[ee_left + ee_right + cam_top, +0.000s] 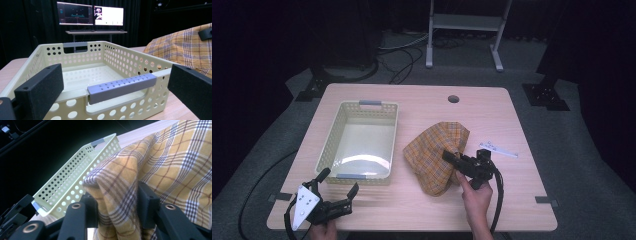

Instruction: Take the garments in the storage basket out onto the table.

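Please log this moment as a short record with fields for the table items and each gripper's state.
basket: cream perforated plastic basket with grey handles, empty, left half of the wooden table
cloth: yellow plaid cloth, bunched, right of the basket
left gripper: open, jaws facing the basket's near handle, touching nothing
right gripper: shut on a fold of the cloth
other: small white tag beside the cloth

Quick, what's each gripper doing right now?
Left gripper: open, holding nothing, facing the basket.
Right gripper: closed on a fold of the cloth.
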Motion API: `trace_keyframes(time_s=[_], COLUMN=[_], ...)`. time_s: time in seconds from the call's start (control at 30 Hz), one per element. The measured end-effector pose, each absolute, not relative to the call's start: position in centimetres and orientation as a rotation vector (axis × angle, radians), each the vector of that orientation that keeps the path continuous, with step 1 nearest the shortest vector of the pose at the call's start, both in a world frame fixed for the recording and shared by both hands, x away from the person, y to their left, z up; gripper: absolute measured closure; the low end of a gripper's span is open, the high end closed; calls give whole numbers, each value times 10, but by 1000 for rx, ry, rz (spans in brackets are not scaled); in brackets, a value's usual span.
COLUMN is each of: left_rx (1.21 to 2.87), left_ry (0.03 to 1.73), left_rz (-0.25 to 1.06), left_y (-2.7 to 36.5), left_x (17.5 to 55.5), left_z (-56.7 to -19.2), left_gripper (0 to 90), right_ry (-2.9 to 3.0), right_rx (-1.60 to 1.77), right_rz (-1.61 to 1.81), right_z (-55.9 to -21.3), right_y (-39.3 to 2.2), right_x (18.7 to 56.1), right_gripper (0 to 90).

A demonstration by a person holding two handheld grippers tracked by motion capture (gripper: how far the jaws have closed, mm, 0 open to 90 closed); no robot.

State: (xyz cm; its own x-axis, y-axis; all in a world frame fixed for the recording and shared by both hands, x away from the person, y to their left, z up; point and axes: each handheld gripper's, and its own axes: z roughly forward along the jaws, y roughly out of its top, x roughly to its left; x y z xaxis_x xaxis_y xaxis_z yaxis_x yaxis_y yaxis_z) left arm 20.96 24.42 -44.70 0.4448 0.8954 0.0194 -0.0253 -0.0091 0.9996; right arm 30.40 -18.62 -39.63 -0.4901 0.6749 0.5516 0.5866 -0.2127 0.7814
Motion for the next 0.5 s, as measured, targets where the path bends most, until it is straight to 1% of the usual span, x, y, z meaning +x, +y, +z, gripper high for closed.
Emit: trace_keyframes(time_s=[0.1, 0.5], left_rx=[1387, 1385], left_ry=[841, 844], left_rz=[884, 887], left_y=[244, 244], left_x=[210, 210], left_z=[-447, -447], left_gripper=[1, 1], right_ry=[1934, 1962], right_rx=[1529, 1467], right_rz=[1826, 1818], right_z=[-394, -382], right_y=[-185, -183], right_x=[303, 299], right_gripper=[503, 386])
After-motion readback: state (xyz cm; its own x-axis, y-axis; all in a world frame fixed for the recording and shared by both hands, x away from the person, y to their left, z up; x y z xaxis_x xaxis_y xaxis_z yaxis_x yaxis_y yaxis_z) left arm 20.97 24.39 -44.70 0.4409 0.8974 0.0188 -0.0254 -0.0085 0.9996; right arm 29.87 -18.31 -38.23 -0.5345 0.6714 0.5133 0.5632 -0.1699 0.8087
